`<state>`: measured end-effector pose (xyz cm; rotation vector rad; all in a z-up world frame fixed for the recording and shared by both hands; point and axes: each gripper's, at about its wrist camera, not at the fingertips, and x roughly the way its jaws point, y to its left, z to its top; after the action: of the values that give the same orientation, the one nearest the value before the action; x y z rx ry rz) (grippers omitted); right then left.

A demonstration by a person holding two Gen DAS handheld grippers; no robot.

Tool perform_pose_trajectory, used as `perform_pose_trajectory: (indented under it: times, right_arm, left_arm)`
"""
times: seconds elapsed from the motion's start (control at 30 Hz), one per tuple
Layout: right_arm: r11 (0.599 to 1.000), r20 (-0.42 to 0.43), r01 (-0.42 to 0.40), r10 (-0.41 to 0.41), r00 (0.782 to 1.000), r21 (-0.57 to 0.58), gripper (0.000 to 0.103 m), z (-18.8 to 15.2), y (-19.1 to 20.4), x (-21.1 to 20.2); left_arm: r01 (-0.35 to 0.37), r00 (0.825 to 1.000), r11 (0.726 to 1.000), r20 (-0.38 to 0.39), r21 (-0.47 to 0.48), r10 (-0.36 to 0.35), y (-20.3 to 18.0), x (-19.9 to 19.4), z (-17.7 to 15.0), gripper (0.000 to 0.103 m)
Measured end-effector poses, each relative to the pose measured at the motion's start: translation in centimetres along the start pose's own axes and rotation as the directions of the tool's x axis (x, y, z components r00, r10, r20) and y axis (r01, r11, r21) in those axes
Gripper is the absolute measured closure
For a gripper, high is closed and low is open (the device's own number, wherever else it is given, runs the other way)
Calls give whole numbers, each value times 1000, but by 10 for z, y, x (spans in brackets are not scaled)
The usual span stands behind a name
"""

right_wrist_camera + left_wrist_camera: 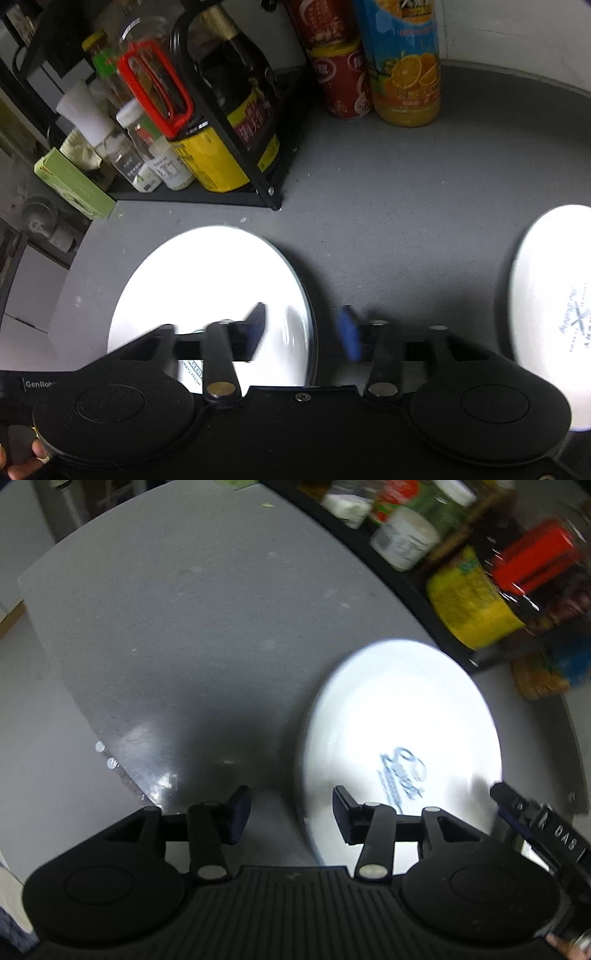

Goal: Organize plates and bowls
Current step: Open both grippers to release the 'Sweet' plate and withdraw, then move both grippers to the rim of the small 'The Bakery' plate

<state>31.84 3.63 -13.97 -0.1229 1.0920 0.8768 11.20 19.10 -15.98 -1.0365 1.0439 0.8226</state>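
A white plate (402,716) with blue lettering lies flat on the grey countertop (192,620), right of centre in the left wrist view. My left gripper (291,814) hovers open over the plate's near left rim, its right finger above the plate and its left finger above bare counter. In the right wrist view the same plate (207,288) lies at lower left. My right gripper (304,330) stands open across the plate's right rim, holding nothing. A second white dish (550,306) with blue print sits at the right edge.
A black rack (229,147) of sauce bottles and jars stands at the back of the counter. A red can (343,81) and an orange juice bottle (406,62) stand beside it. The other gripper's black body (546,830) shows at lower right in the left wrist view.
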Motion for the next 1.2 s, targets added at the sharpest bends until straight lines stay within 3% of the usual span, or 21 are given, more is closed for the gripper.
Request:
perform_pose_trajectory:
  times: [0.13, 0.3, 0.4, 0.6, 0.83, 1.0, 1.2]
  right_arm:
    - [1000, 2, -11, 11, 1000, 11, 46, -1, -4, -10]
    - [1000, 16, -5, 4, 1000, 10, 25, -5, -7, -28]
    - [1000, 34, -2, 2, 999, 17, 20, -8, -11, -40]
    - [999, 63, 5, -7, 998, 32, 6, -19, -26, -71]
    - [998, 108, 17, -24, 994, 68, 2, -32, -50, -105]
    - [995, 139, 24, -37, 990, 92, 0, -38, -69, -127]
    - [988, 169, 56, -80, 982, 142, 0, -42, -94, -145]
  left_arm:
    - [-5, 1000, 1000, 19, 17, 4, -7, -10, -6, 53]
    - [-11, 998, 999, 60, 40, 9, -19, -23, -11, 47]
    - [-29, 995, 998, 93, 58, 23, -30, -33, -15, 38]
    - [-3, 994, 993, 111, 118, -10, -58, -46, -24, 35]
    - [30, 993, 982, 105, 188, -50, -94, -57, -54, 31]
    - [53, 993, 971, 92, 233, -76, -117, -63, -71, 15]
    - [76, 991, 955, 84, 287, -104, -151, -61, -87, 14]
